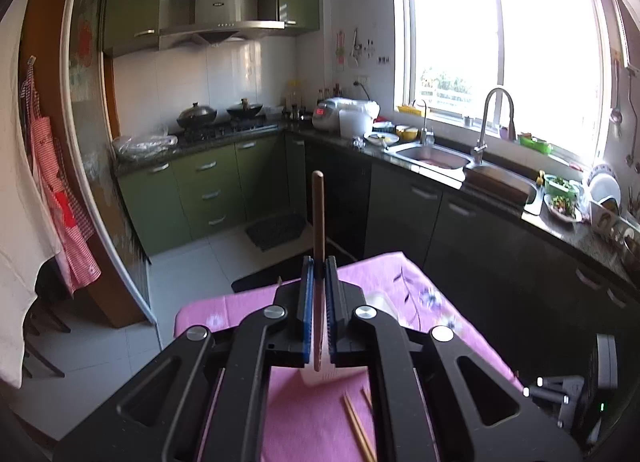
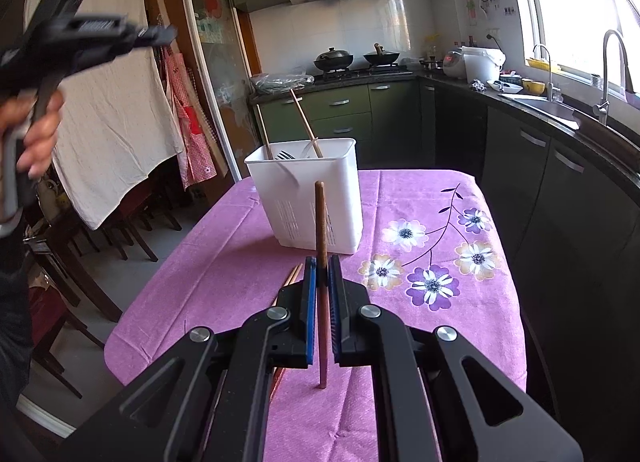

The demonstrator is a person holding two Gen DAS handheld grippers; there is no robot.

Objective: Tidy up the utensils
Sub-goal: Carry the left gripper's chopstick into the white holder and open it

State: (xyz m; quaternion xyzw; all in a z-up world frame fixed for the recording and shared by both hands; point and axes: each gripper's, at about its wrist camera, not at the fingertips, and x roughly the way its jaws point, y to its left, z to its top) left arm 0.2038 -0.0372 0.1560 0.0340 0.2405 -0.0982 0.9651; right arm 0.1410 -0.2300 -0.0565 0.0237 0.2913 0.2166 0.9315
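In the left wrist view my left gripper [image 1: 319, 262] is shut on a brown wooden chopstick [image 1: 318, 214] that stands upright between the blue pads, high above the pink tablecloth [image 1: 224, 308]. A patch of the white utensil holder [image 1: 320, 378] shows below the jaws. My right gripper [image 2: 322, 262] is shut on a second brown chopstick [image 2: 320, 218], held upright over the table in front of the white utensil holder [image 2: 308, 202]. That holder contains chopsticks and a fork. The left gripper [image 2: 160, 35] appears blurred at the upper left, held by a hand [image 2: 38, 130].
Loose chopsticks [image 2: 291, 277] lie on the flowered cloth left of my right gripper; the loose chopsticks [image 1: 356, 422] also show in the left view. Dark cabinets and a sink counter [image 2: 560, 118] run along the right. Chairs [image 2: 132, 222] and a hanging white cloth [image 2: 108, 110] stand left.
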